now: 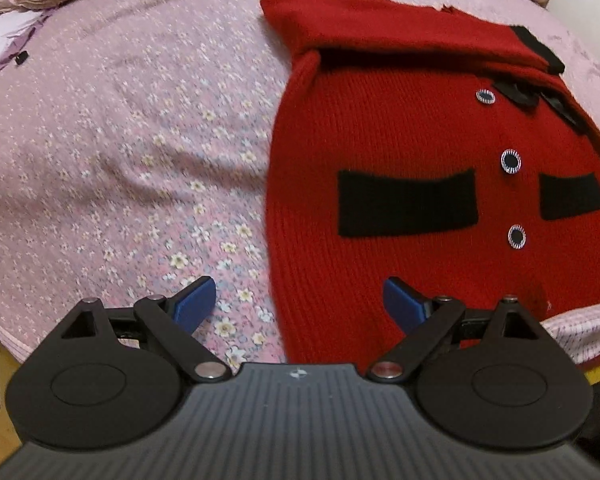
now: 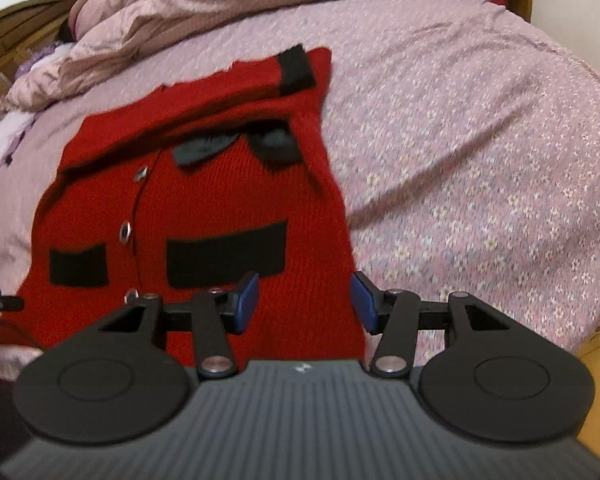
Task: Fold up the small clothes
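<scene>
One red cardigan (image 1: 400, 260) with two black pockets lies near the bed (image 1: 120, 160) edge, left gripper (image 1: 300, 304) fingers wide, right gripper (image 2: 305, 300) fingers half open, both empty.

We see a bed (image 1: 120, 152) covered by a pink floral sheet. On it lies a red knitted cardigan (image 1: 400, 248), flat, sleeves folded across its top. Beyond the cardigan, a crumpled pink duvet (image 2: 240, 4) is heaped. Left of it lies what may be a pale lilac pillow (image 1: 0, 40).
</scene>
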Demonstrator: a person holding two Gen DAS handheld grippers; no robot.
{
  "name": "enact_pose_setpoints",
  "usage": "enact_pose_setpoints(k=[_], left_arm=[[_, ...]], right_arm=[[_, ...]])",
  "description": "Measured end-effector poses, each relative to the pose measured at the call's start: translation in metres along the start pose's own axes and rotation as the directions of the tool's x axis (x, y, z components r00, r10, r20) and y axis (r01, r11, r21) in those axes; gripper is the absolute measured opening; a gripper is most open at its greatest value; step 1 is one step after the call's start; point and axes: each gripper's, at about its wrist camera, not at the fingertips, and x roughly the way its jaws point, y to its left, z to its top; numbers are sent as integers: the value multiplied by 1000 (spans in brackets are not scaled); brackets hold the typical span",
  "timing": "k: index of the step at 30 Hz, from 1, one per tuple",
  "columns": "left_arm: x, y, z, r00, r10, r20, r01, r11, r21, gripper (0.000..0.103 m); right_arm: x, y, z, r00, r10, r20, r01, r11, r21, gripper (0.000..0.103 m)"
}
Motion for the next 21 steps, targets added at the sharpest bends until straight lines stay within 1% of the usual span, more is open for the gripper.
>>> enact_pose_setpoints(k=[4, 5, 8, 11, 13, 19, 21], left_arm=[[5, -5, -1, 1000, 5, 3, -6, 999, 37, 92], [6, -7, -1, 1000, 0, 5, 0, 999, 50, 92], [9, -11, -1, 1000, -12, 11, 11, 997, 77, 92], [12, -13, -1, 998, -57, 11, 56, 995, 88, 92], [16, -15, -1, 998, -66, 7, 65, 993, 98, 92], [25, -22, 0, 996, -87, 1, 86, 990, 112, 91], [26, -22, 0, 994, -111, -5, 111, 989, 103, 91]], right_arm=[[3, 0, -5, 1000, 17, -24, -16, 1000, 11, 53], [4, -1, -6, 999, 26, -29, -25, 1000, 19, 55], [6, 1, -7, 998, 50, -35, -50, 999, 16, 55], [9, 4, -9, 997, 67, -39, -67, 998, 0, 55], [10, 4, -9, 997, 64, -37, -64, 998, -11, 55], [10, 0, -9, 996, 86, -31, -85, 996, 16, 55], [10, 0, -9, 996, 88, -28, -87, 996, 16, 55]])
